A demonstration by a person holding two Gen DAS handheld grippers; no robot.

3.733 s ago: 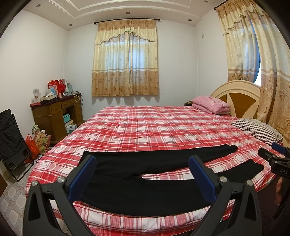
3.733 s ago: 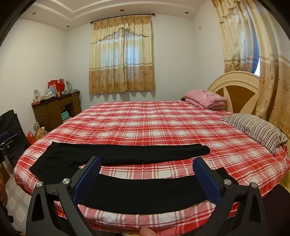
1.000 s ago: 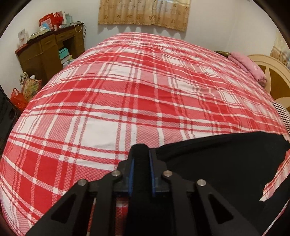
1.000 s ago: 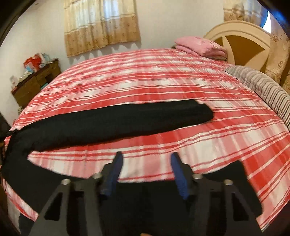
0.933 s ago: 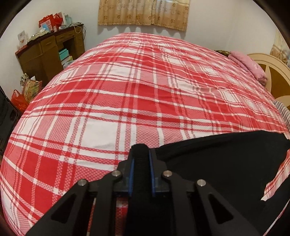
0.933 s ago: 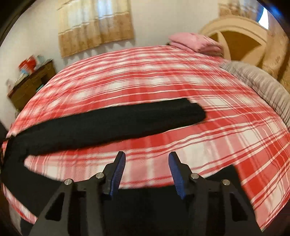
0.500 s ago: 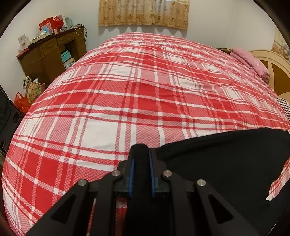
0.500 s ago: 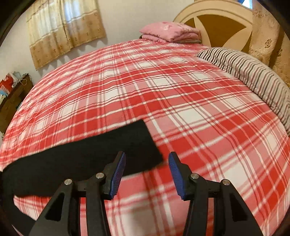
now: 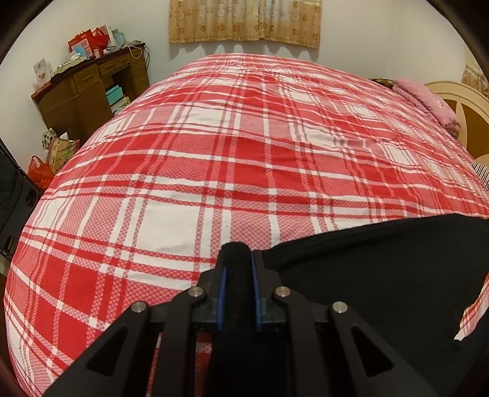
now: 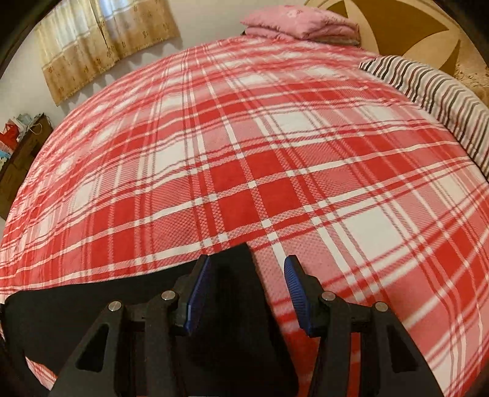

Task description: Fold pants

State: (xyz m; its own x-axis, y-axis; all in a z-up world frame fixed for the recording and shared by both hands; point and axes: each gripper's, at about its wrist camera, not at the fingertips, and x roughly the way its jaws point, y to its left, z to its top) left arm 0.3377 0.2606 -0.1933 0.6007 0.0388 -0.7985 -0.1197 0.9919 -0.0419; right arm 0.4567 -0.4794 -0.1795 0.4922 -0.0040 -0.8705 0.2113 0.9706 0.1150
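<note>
Black pants [image 9: 382, 274] lie on the red and white plaid bed [image 9: 244, 146]. My left gripper [image 9: 237, 274] is shut on a bunched fold of the pants at the waist end, low over the cover. In the right wrist view my right gripper [image 10: 247, 284] is open, its blue pads [image 10: 198, 290] apart. The end of a pant leg [image 10: 235, 274] lies between and under the jaws, nearer the left pad. The rest of that leg runs off to the lower left [image 10: 76, 305].
A striped pillow [image 10: 434, 94] and a folded pink blanket [image 10: 293, 24] lie by the round headboard. A brown desk [image 9: 88, 88] with boxes and bags stands left of the bed. Curtains [image 9: 244, 21] hang on the far wall.
My right gripper moved forward over the bed to the far leg's end, which now lies between its open jaws. My left gripper stayed shut on the pants and barely moved.
</note>
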